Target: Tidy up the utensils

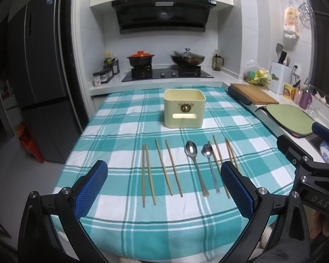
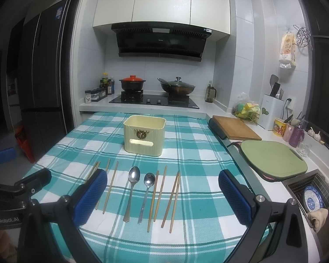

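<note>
Grippers both spread wide, empty: left gripper [image 1: 163, 188] & right gripper [image 2: 162, 197] hover over the near table edge. Chopsticks [image 1: 168, 167] and two spoons [image 1: 196, 166] lie in a row on the checked cloth [image 1: 120, 131] at 12 o'clock. Cream utensil box [image 1: 184, 109] stands beyond, apart from them.

Teal-and-white plaid tablecloth [image 1: 111, 131], cream holder [image 1: 184, 109], tan chopsticks [image 1: 149, 173], blue-padded claws.
</note>
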{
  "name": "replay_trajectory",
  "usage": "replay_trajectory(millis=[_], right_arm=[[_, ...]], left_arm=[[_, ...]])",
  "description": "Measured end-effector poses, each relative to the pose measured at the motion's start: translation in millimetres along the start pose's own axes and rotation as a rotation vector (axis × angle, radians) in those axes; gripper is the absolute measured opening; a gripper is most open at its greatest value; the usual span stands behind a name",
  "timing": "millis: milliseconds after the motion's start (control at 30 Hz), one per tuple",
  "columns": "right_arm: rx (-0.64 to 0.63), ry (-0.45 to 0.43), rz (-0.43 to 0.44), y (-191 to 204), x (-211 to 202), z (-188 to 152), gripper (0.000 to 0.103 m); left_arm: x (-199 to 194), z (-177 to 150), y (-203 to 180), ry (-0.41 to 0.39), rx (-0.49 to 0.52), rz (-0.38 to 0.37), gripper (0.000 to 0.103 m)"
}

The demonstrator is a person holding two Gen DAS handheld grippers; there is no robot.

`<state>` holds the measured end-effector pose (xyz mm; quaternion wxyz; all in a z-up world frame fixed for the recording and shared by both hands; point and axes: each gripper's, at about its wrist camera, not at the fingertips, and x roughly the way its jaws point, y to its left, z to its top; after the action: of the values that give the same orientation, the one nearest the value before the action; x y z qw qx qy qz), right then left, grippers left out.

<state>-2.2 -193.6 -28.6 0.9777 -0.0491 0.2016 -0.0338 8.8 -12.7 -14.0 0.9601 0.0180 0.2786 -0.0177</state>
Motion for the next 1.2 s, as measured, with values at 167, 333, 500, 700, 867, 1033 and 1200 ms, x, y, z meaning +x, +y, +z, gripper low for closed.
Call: replay_trajectory(millis=[167, 333, 500, 700, 867, 1033, 1200], right_arm=[[0.002, -0.004, -0.006, -0.5, 0.4, 0.2, 0.103], [0.002, 0.003, -0.007, -0.2, 1.0, -1.1, 0.103], [0.004, 0.002, -0.008, -1.0, 0.5, -1.6, 0.103], [0.007, 0.003, -0.011, -0.7, -0.7, -0.8, 0.103], [0.008, 0.007, -0.015, 0.3, -1.0, -0.3, 0.103], [0.001, 0.011, -0.013, 5.7, 0.5, -0.7, 0.103], [-0.002, 0.02, -0.011, 7.8, 2.6, -1.1, 0.103]], left_arm=[[0.8, 0.6, -0.7, 0.0, 0.003, 0.005, 0.102], [1.0, 0.7, -0.7, 0.0, 0.005, 0.005, 0.102], [2.1, -0.2, -2.2, 0.002, 0.009, 0.006, 0.102], [3.0, 0.2, -2.2, 0.0, 0.012, 0.006, 0.102], [2.9, 0.0, -3.2, 0.001, 0.01, 0.007, 0.102], [3.2, -1.7, -4.6, 0.002, 0.009, 0.01, 0.102], [4.6, -3.5, -3.2, 0.005, 0.01, 0.011, 0.102]])
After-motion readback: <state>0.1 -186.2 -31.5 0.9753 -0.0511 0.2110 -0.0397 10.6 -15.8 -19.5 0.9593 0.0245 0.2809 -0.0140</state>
